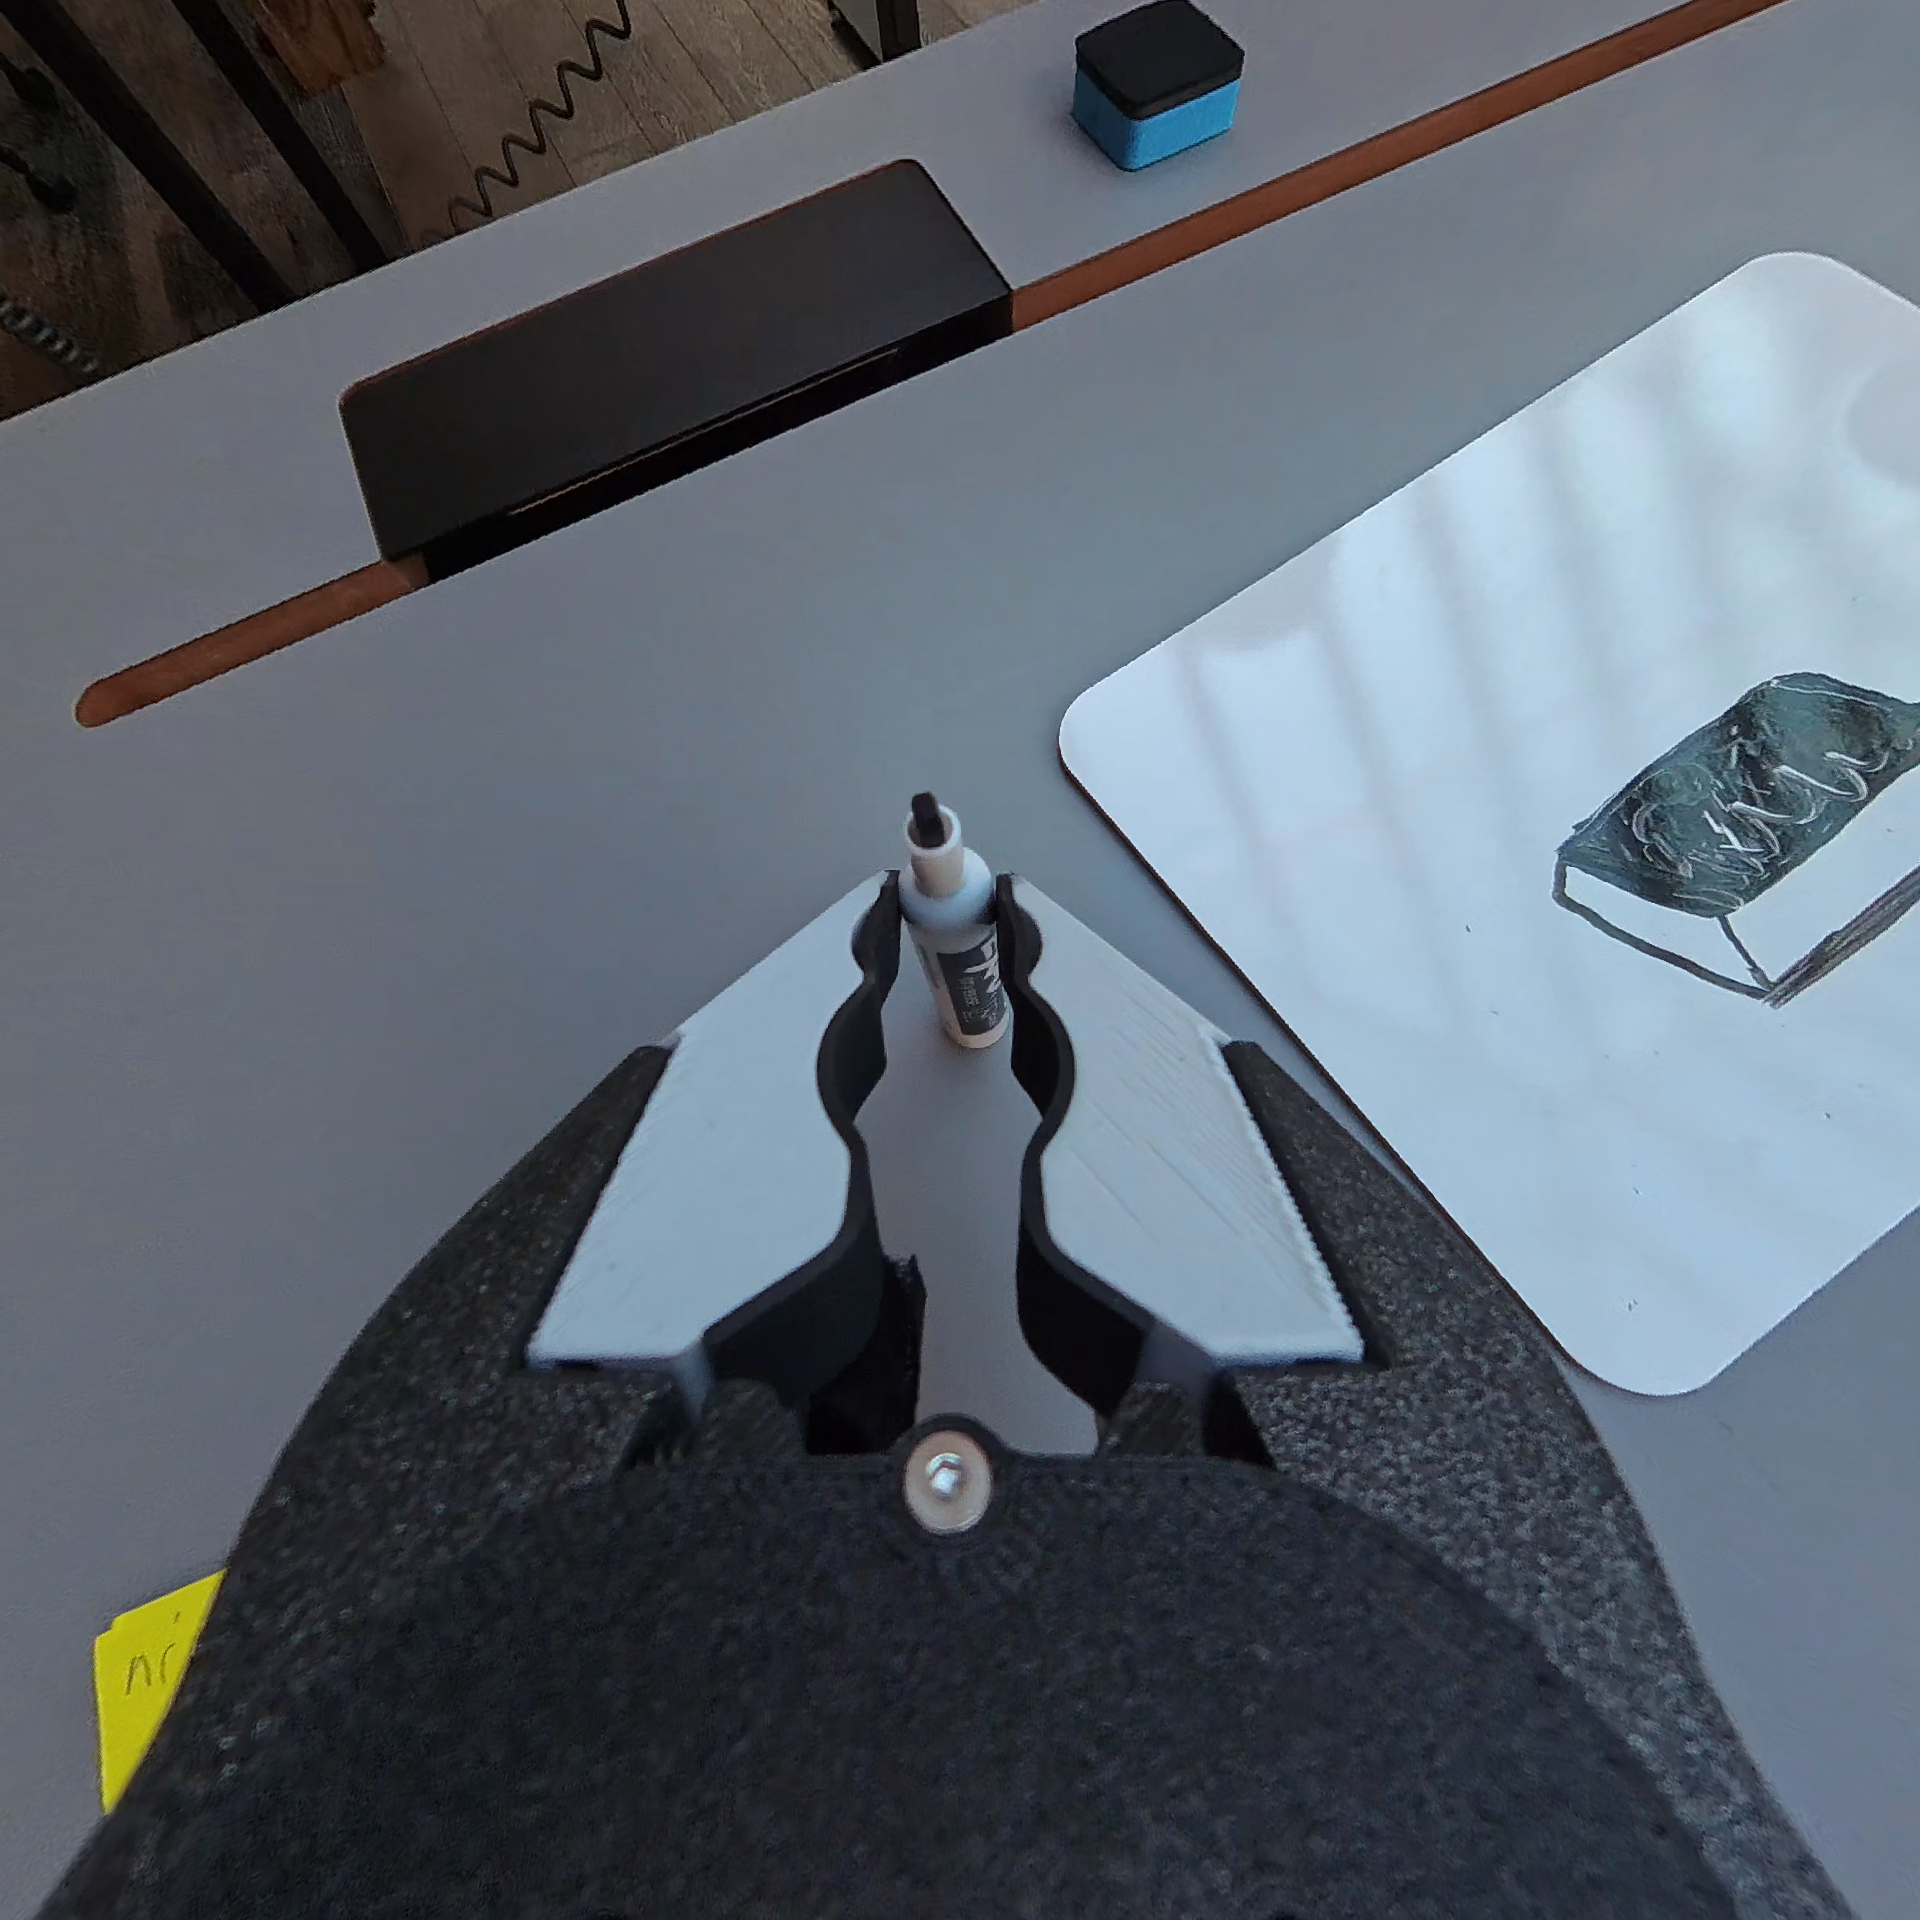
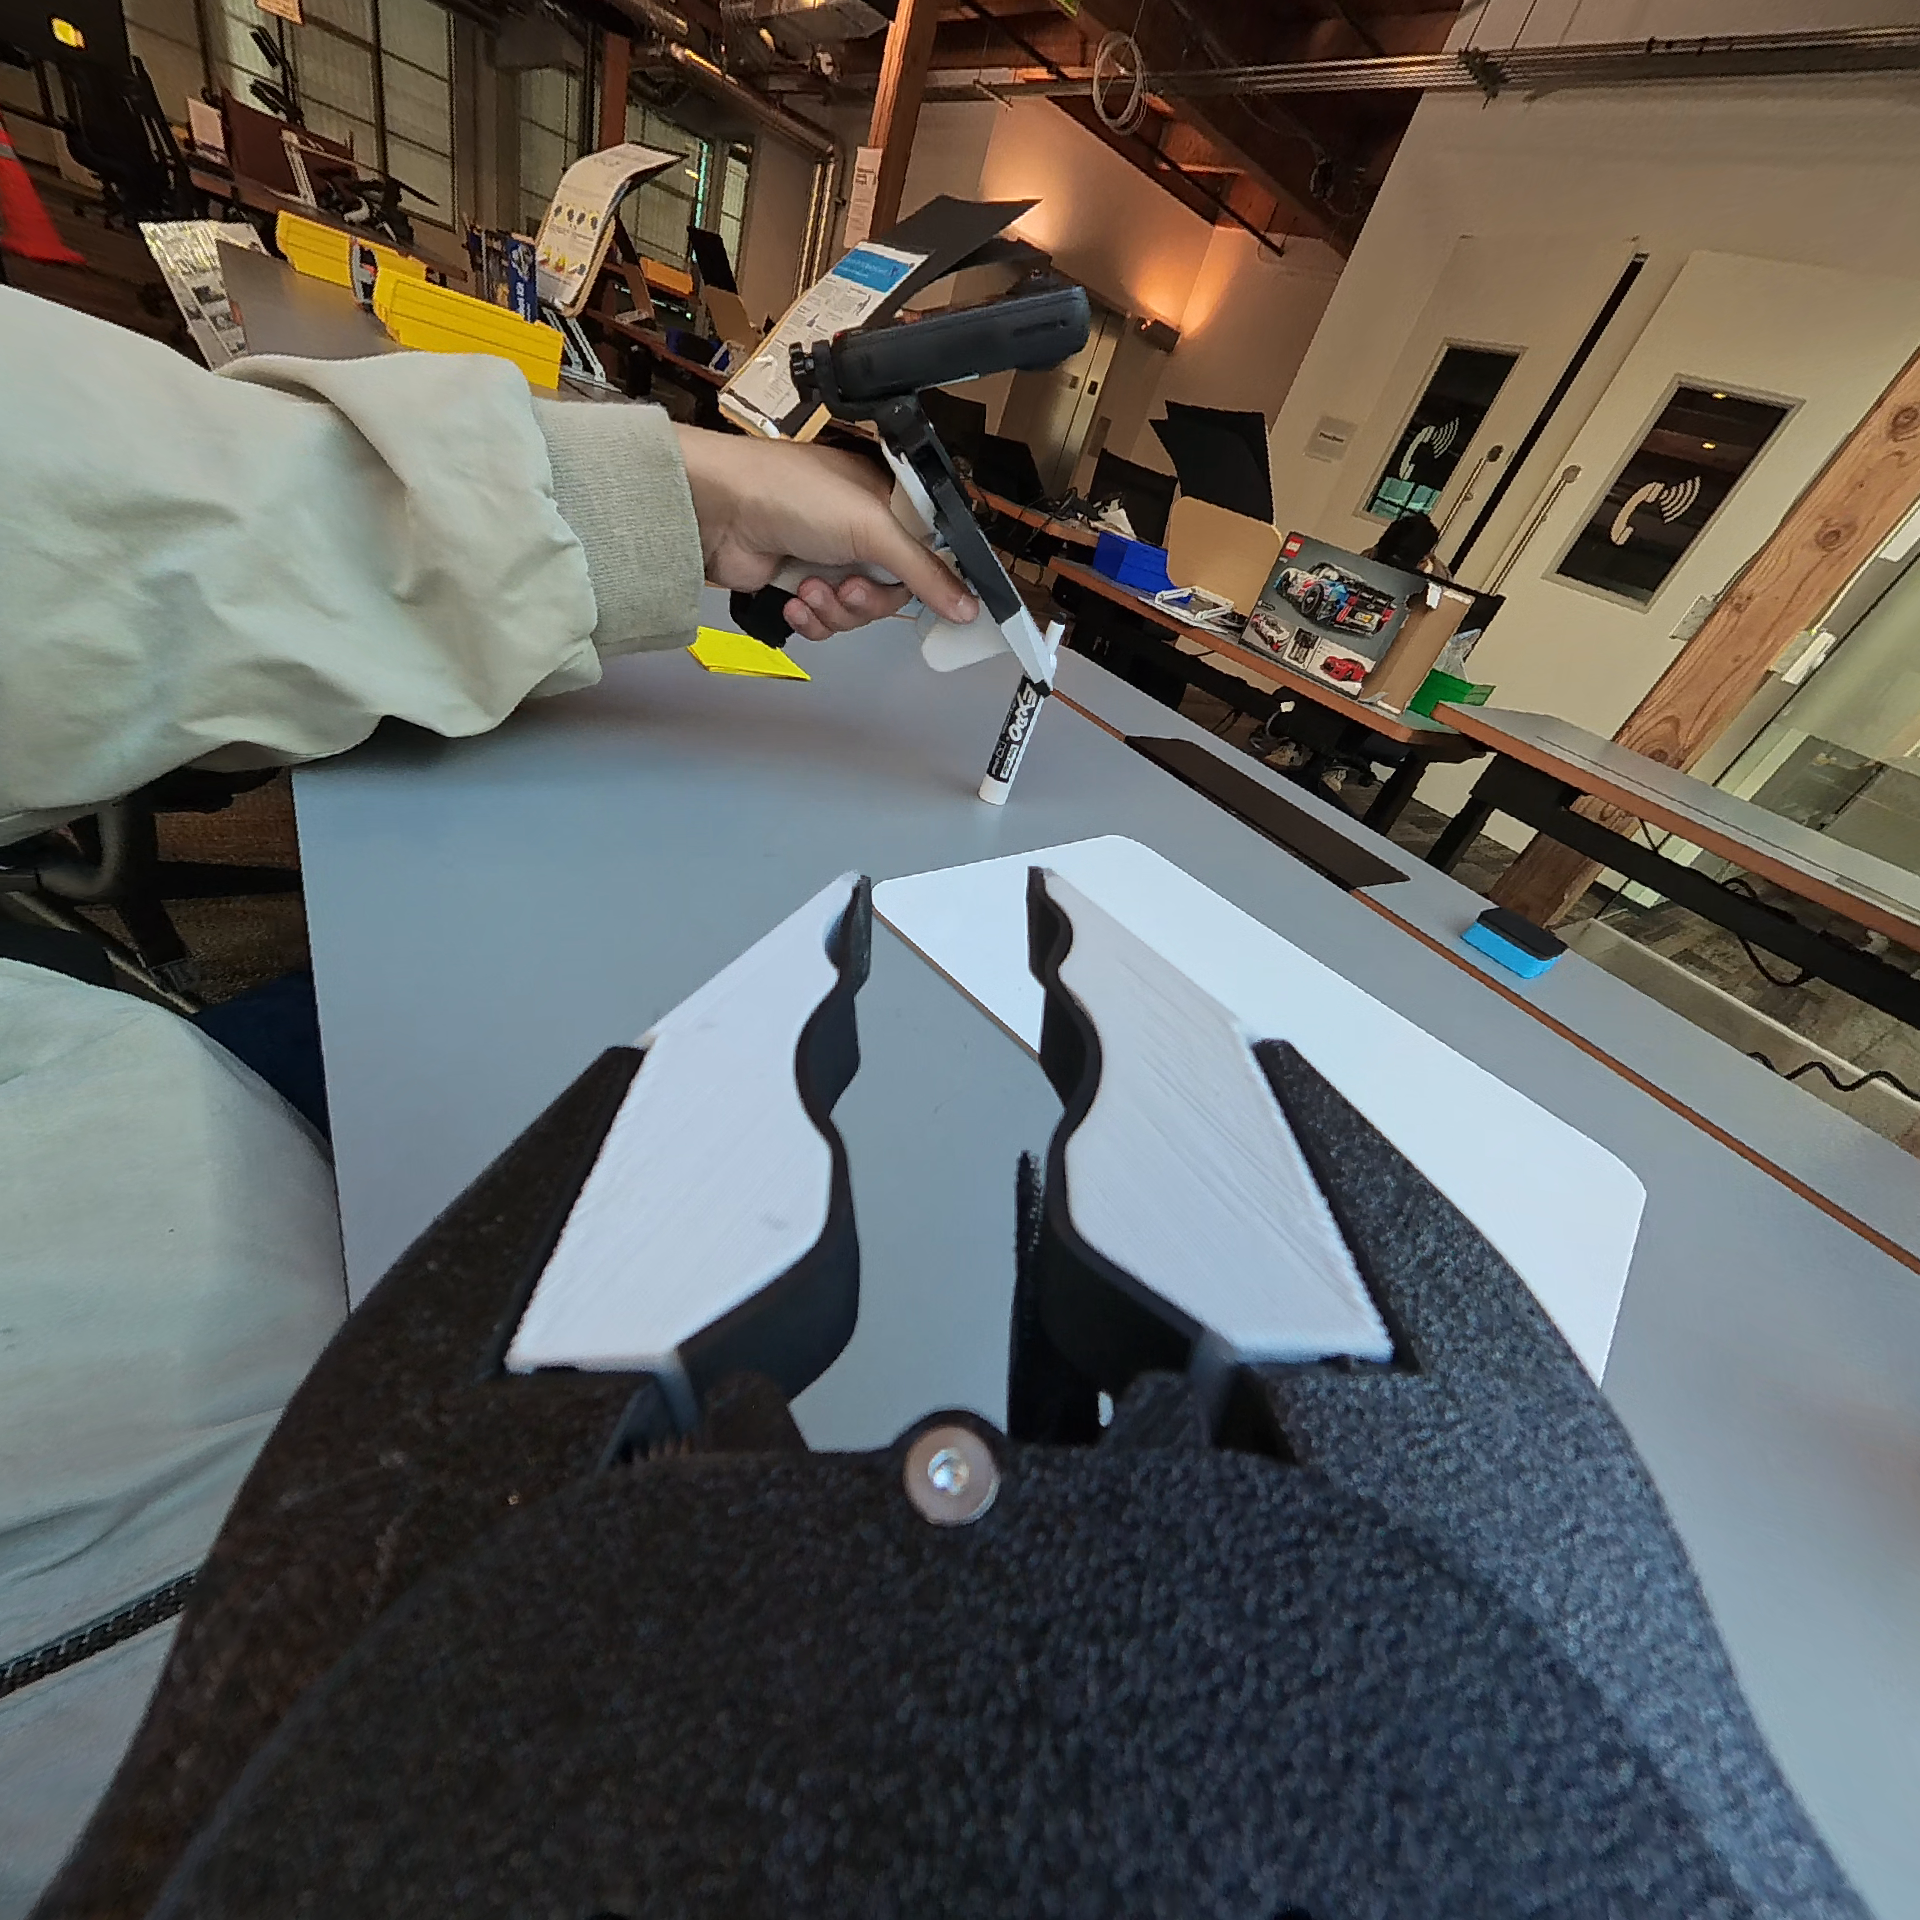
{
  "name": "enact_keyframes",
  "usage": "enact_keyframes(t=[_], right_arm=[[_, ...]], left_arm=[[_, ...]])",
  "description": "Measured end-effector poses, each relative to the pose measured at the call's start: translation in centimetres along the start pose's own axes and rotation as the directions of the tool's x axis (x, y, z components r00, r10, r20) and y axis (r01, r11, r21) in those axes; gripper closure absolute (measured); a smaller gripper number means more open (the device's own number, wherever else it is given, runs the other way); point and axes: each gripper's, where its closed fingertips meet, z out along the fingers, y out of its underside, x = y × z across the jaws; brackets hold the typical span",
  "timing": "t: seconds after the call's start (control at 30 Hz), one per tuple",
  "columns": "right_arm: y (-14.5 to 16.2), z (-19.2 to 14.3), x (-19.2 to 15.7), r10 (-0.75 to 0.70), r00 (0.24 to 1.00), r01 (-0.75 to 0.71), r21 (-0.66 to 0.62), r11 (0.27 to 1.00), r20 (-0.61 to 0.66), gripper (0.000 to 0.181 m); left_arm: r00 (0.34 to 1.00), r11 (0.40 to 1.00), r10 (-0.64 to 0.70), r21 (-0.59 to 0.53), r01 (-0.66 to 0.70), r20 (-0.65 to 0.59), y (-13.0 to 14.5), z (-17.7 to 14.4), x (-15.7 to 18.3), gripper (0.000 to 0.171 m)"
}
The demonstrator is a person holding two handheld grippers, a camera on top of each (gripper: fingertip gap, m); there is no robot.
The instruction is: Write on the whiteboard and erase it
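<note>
My left gripper (image 1: 945,896) is shut on an uncapped black-and-white marker (image 1: 961,971), gripping it near its top. The marker stands nearly upright, butt end on the grey table (image 1: 623,779), black tip up. The right wrist view shows the same marker (image 2: 1010,743) under the left gripper (image 2: 1039,665), held by a person's hand (image 2: 800,520). My right gripper (image 2: 948,896) is open and empty, low over the near corner of a white board (image 2: 1403,1091). The board (image 1: 1403,675) lies right of the marker and bears a dark drawing of a block (image 1: 1745,831).
A blue eraser with a black top (image 1: 1158,88) sits at the far edge, also in the right wrist view (image 2: 1512,940). A black flap (image 1: 675,353) covers a brown slot across the table. Yellow sticky notes (image 1: 145,1683) lie near left. Other desks with boxes stand beyond.
</note>
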Motion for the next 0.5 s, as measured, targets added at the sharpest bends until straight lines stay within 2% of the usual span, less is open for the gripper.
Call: enact_keyframes(t=[0.5], right_arm=[[0.32,0.11,-0.1,-0.001,1.0,0.001,-0.012,1.0,0.003,0.152]], left_arm=[[1.0,1.0,0.004,-0.023,-0.003,0.025,0.7,0.36,0.37,0.147]])
